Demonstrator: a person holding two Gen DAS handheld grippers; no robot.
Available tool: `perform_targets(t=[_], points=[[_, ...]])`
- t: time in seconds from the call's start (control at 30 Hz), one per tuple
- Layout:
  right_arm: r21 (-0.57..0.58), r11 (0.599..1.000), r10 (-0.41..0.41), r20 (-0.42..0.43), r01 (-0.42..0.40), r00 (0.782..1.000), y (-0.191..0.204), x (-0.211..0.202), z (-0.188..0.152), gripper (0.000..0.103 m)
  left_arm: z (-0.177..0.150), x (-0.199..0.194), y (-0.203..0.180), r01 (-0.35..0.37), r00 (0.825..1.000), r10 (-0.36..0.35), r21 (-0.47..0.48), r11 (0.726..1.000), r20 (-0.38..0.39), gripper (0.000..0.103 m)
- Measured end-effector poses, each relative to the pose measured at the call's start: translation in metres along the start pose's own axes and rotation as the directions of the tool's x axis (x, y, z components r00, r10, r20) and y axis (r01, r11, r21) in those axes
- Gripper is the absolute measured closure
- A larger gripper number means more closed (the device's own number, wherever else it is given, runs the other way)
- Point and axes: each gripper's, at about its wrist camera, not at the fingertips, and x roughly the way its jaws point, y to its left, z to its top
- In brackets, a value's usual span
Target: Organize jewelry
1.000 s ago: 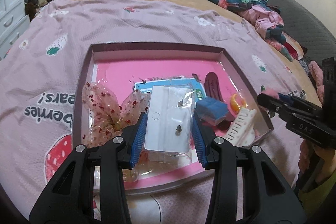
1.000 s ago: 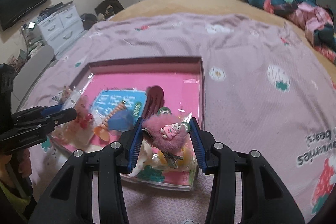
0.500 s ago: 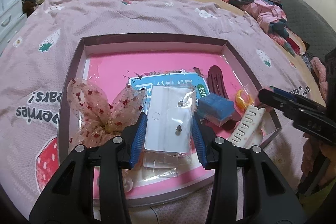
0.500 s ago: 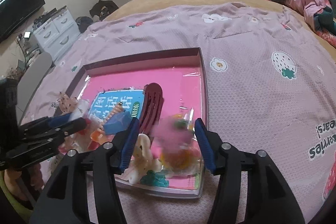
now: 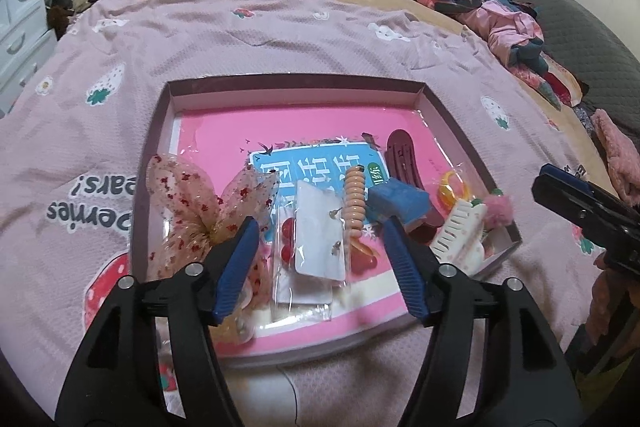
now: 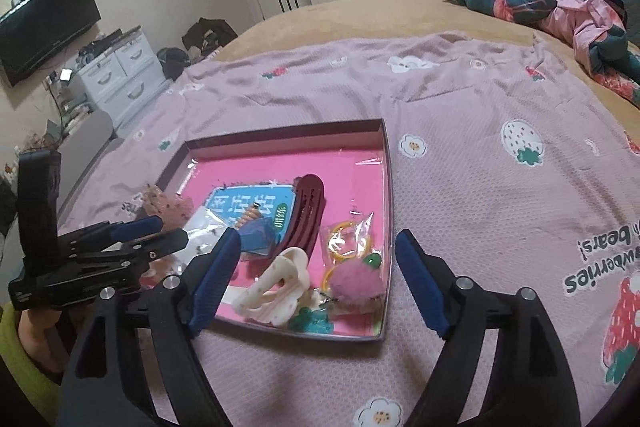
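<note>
- The bedspread is dusty mauve, printed with strawberries, little flowers and dark lettering.
- The tray has dark plum walls and a bright pink floor.
- A teal-blue card with white characters lies on that pink.
- The bow is sheer beige, speckled red.
- The long hair clip is maroon; the claw clip is cream.
- The pompom is fluffy pink.
- Both grippers are black with blue pads.
</note>
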Motion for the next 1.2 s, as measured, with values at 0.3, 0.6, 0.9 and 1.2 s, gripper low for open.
perform_targets(t=[0.3,0.6,0.9,1.2], points=[[-0.028,1.000,0.008,0.078,-0.006,0.997,0.014,-0.045,-0.001,0.013,-0.003,-0.047,-0.007,-0.015,0.998,0.015,0.001,1.000,0.054,0.029],[-0.072,0.997,0.020,0.130,-0.010,0.991,0.032,-0.082,-0.009,0.013,-0.011,-0.100,-0.012,-0.021,0.990,0.021,-0.002,1.000,0.143,0.011],[-0.104,0.995,0.023,0.152,-0.007,0.988,0.046,-0.104,-0.022,0.008,-0.027,-0.129,-0.013,-0.018,0.983,0.020,-0.009,1.000,0.181,0.010],[-0.126,0.992,0.004,0.171,0.017,0.985,0.055,-0.114,-0.037,0.004,-0.046,-0.137,-0.009,-0.032,0.984,0.033,-0.003,0.999,0.175,0.010]])
